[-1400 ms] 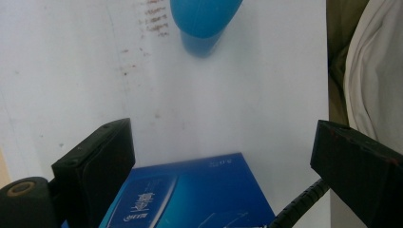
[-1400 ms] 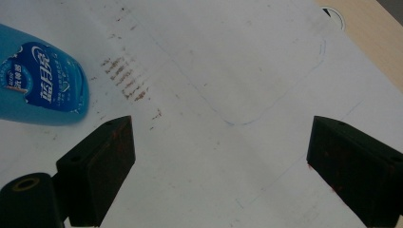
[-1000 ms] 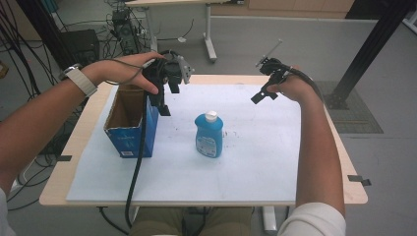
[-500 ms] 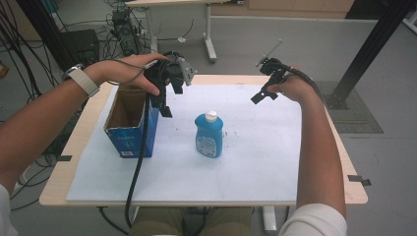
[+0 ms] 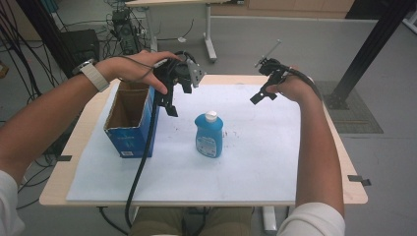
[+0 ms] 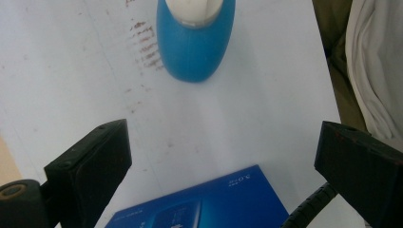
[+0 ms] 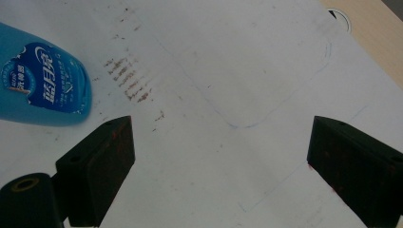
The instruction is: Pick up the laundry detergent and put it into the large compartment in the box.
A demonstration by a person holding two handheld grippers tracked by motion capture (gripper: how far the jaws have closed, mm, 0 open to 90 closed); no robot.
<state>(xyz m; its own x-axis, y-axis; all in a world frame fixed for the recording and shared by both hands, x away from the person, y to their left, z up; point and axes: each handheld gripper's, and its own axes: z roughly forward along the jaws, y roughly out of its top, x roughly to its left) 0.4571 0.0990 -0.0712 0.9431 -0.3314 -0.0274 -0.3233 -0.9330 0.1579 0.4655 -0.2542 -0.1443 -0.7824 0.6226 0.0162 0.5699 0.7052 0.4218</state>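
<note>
Bottle [image 5: 208,135]: smooth plastic, likely slippery, liquid-heavy; grip mid-body across the narrow sides. Left gripper [image 5: 169,101], right gripper [image 5: 260,94]: both released, empty.

Bottle [image 5: 208,135] lies mid-surface [image 5: 255,167], cap toward 12 o'clock. Box [image 5: 130,120] stands at its 9, near. My left hand-held gripper [image 5: 169,101] hangs btwn box & bottle at 11; right hand-held gripper [image 5: 259,96] at bottle's 2, well apart.

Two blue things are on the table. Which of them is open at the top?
The blue cardboard box at the table's left side: its top flaps are up and the brown inside shows. The blue bottle in the middle is closed by a white cap.
</note>
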